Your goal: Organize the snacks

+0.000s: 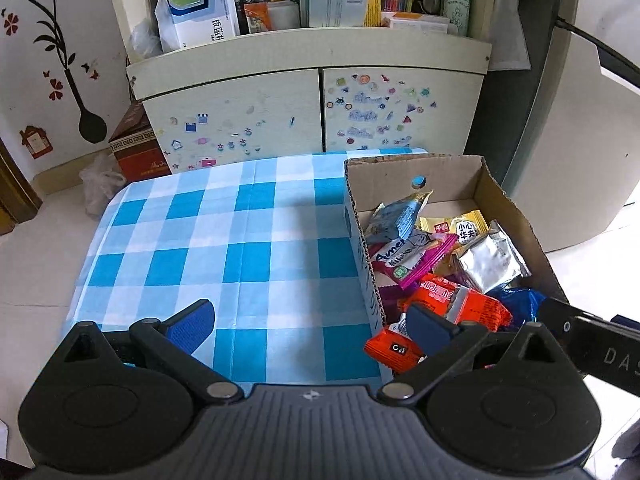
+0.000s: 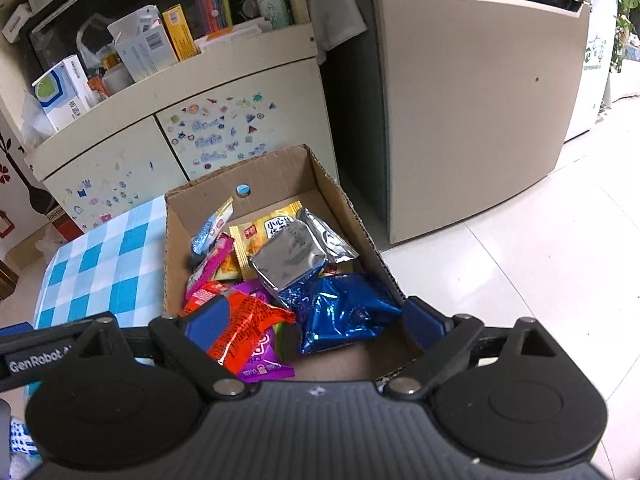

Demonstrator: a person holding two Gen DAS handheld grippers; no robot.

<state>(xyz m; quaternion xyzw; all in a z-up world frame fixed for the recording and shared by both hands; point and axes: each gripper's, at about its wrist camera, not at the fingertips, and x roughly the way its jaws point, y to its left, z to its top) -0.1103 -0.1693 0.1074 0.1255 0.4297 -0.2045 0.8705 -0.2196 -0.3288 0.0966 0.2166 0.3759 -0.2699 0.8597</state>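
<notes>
Each hand-held gripper (image 1: pixel 310 326) (image 2: pixel 316 322) is black, ribbed, silver-riveted, with blue fingers (image 1: pixel 190 324).

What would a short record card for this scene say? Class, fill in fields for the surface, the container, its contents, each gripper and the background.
Surface: blue-and-white checked tablecloth
Container: open cardboard box at the cloth's right side
Contents: mixed snack packets, among them a silver packet, a blue foil packet, an orange packet, a yellow packet and a magenta packet
Left gripper: open, holding nothing
Right gripper: open over the box's near end
Background: cream cabinet with stickers on its doors
</notes>
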